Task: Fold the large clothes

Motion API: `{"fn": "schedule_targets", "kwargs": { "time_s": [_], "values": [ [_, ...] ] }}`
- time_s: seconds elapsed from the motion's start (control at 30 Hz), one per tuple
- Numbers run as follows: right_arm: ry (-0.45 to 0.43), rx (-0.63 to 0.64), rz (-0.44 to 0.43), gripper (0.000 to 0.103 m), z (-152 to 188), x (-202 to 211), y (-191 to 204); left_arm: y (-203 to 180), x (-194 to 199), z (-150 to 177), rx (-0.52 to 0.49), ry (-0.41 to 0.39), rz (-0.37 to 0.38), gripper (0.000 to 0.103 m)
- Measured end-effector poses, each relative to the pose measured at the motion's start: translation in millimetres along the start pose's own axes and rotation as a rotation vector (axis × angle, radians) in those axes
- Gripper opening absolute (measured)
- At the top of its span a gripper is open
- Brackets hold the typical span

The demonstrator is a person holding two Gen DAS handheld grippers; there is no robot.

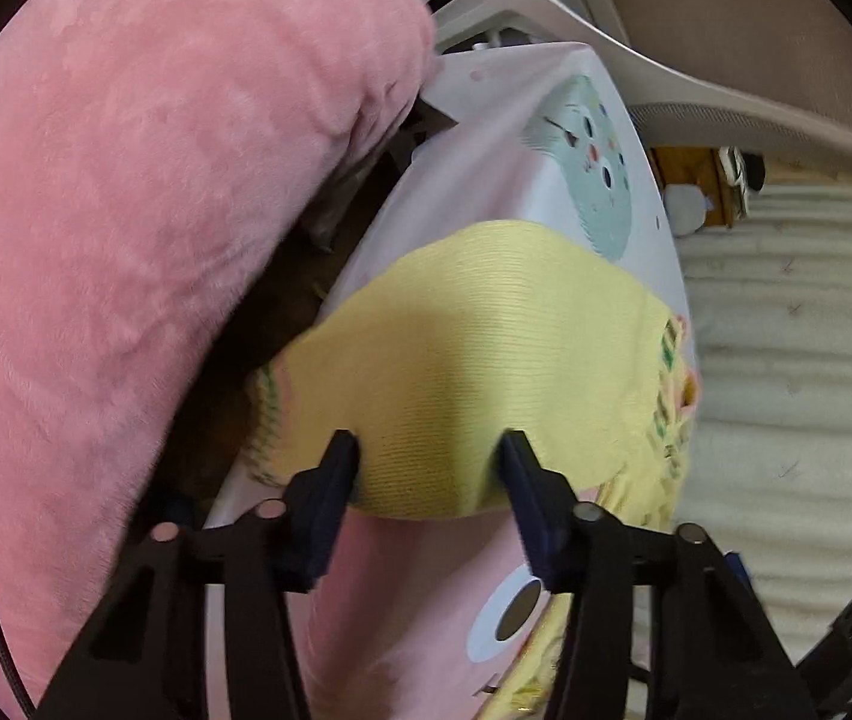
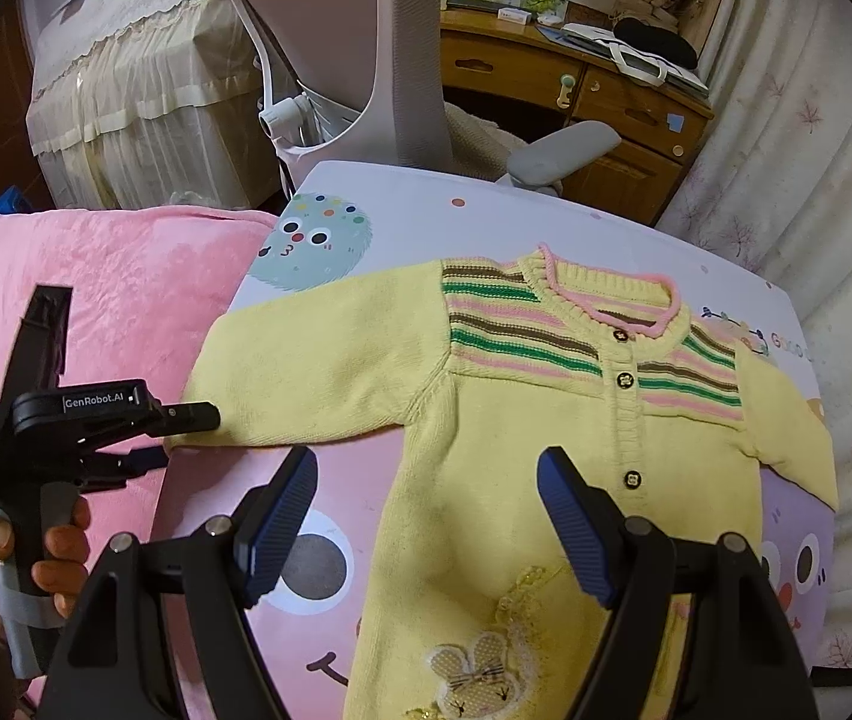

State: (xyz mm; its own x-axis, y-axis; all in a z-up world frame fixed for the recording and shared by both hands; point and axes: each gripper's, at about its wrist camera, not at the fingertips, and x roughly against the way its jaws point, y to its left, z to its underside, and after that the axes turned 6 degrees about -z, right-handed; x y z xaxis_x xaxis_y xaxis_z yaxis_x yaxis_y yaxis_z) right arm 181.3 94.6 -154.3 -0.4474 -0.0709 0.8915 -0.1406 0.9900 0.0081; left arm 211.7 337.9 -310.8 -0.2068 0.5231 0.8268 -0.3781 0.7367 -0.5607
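Note:
A yellow knit sweater [image 2: 522, 456] with striped shoulders, a pink collar and a bunny patch lies flat, front up, on a cartoon-printed table [image 2: 438, 210]. Its left sleeve [image 2: 312, 360] stretches out to the table's left edge. My left gripper [image 1: 429, 456] is open with the sleeve's cuff [image 1: 444, 396] between its fingertips; it also shows in the right wrist view [image 2: 186, 435] at the cuff. My right gripper [image 2: 426, 510] is open and empty above the sweater's body.
A big pink plush cushion [image 2: 108, 300] lies against the table's left side. A white office chair [image 2: 366, 48] stands behind the table, with a wooden desk [image 2: 576, 78] beyond. Pale curtains [image 2: 816, 150] hang at the right.

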Motion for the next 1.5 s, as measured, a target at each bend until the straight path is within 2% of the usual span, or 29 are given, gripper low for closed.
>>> {"fn": "schedule_targets", "kwargs": {
  "time_s": [0.03, 0.1, 0.17, 0.33, 0.47, 0.6, 0.7, 0.83, 0.93, 1.0, 1.07, 1.23, 1.33, 1.4, 1.5],
  "values": [
    [0.000, -0.002, -0.001, 0.076, 0.2, -0.8, -0.4, -8.6, 4.3, 1.3, -0.027, -0.031, -0.045, 0.042],
    [0.004, -0.008, -0.007, 0.076, 0.7, -1.9, -0.8, -27.3, 13.4, 4.5, -0.089, -0.089, -0.143, 0.027],
    [0.001, -0.011, -0.011, 0.076, 1.2, -1.5, -1.2, -55.3, 20.3, 11.6, -0.192, -0.158, -0.290, 0.020],
    [-0.018, -0.011, -0.020, 0.076, 4.3, 4.5, -6.0, -112.3, 27.5, 32.6, -0.367, -0.295, -0.522, 0.017],
    [-0.032, -0.036, -0.020, 0.076, 10.6, 10.6, -20.0, -150.4, 42.7, 56.9, -0.506, -0.416, -0.593, 0.016],
    [-0.035, -0.089, -0.003, 0.076, 18.4, 16.7, -43.5, -195.0, 48.9, 86.3, -0.675, -0.505, -0.601, 0.016],
    [-0.037, -0.144, 0.014, 0.076, 27.6, 22.3, -67.0, -231.5, 36.5, 111.3, -0.808, -0.525, -0.554, 0.017],
    [-0.028, -0.216, 0.063, 0.076, 42.7, 28.5, -101.6, -270.4, 4.1, 142.7, -0.960, -0.472, -0.506, 0.019],
    [-0.004, -0.286, 0.069, 0.076, 55.9, 30.5, -130.9, -283.1, -11.6, 158.5, -1.000, -0.396, -0.469, 0.029],
    [0.003, -0.323, 0.082, 0.076, 64.2, 33.1, -147.7, -287.1, -16.2, 168.1, -0.994, -0.375, -0.437, 0.046],
    [-0.003, -0.339, 0.088, 0.076, 69.8, 37.2, -159.0, -285.5, -13.2, 175.6, -0.978, -0.356, -0.400, 0.055],
    [-0.038, -0.321, 0.077, 0.075, 72.0, 44.1, -167.7, -269.1, 1.4, 180.9, -0.910, -0.321, -0.344, 0.058],
    [-0.058, -0.275, 0.033, 0.075, 65.1, 43.1, -159.9, -252.6, 16.3, 178.5, -0.841, -0.324, -0.357, 0.060],
    [-0.075, -0.233, 0.004, 0.075, 58.2, 42.2, -151.6, -237.9, 27.4, 174.4, -0.787, -0.335, -0.384, 0.067],
    [-0.099, -0.171, -0.042, 0.075, 45.0, 38.5, -134.0, -218.7, 39.5, 166.7, -0.714, -0.347, -0.415, 0.070]
  ]
}}
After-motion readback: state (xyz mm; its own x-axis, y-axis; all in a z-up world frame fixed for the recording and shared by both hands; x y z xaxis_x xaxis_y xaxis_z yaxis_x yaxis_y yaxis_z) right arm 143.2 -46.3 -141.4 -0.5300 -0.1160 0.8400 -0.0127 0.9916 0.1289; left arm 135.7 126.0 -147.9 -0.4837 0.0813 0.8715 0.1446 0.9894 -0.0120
